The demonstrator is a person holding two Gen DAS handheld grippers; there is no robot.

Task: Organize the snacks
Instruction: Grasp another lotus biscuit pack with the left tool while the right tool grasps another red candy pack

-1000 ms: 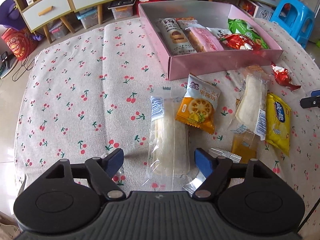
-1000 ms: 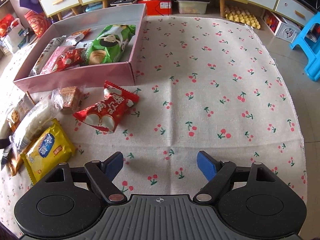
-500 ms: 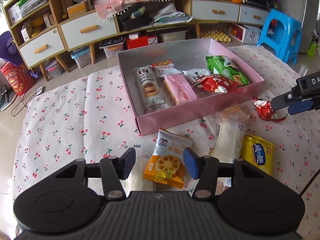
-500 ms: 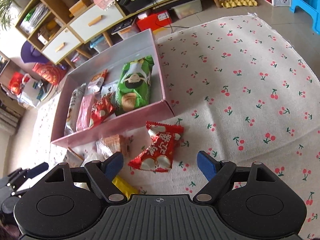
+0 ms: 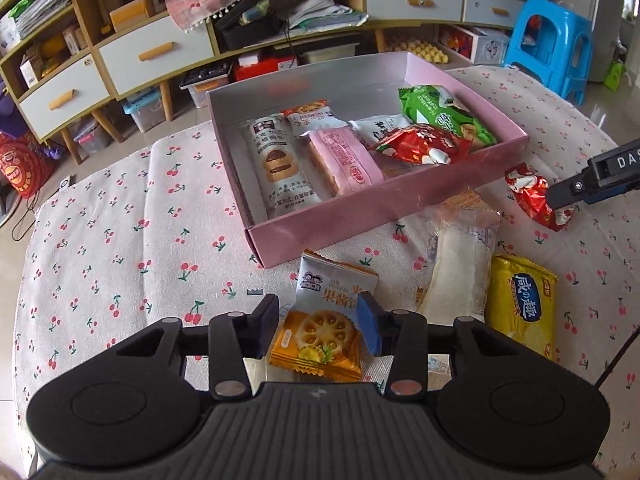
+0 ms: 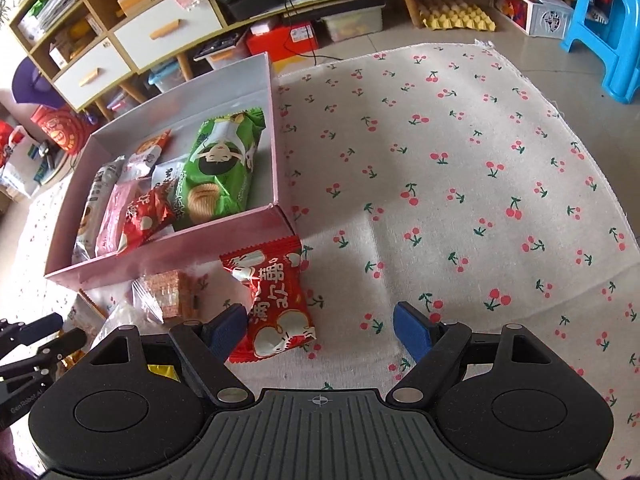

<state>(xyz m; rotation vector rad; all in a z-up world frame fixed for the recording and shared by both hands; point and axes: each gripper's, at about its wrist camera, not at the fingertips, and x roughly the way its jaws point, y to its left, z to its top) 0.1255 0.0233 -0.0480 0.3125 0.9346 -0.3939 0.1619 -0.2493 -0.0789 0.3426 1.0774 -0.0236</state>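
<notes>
A pink box [image 5: 360, 212] on the cherry-print cloth holds several snack packets; it also shows in the right wrist view [image 6: 168, 248]. My left gripper [image 5: 318, 322] is open, its blue pads on either side of an orange fruit-biscuit packet [image 5: 324, 320] that lies on the cloth. My right gripper [image 6: 320, 326] is open over a red candy packet [image 6: 276, 300], which lies between the fingers nearer the left pad; the packet also shows in the left wrist view [image 5: 534, 196]. A clear bread pack [image 5: 460, 276] and a yellow cracker packet [image 5: 522, 308] lie to the right.
A wafer pack [image 6: 168, 296] lies in front of the box. Low cabinets with drawers [image 5: 156, 52] and storage bins stand behind the table. A blue plastic stool [image 5: 552, 44] stands at the back right. The right half of the cloth [image 6: 460, 160] is bare.
Both grippers rose and tilted up, then came down again. My left gripper moved off the clear bread pack and narrowed around the orange packet. My right gripper moved left over the red packet.
</notes>
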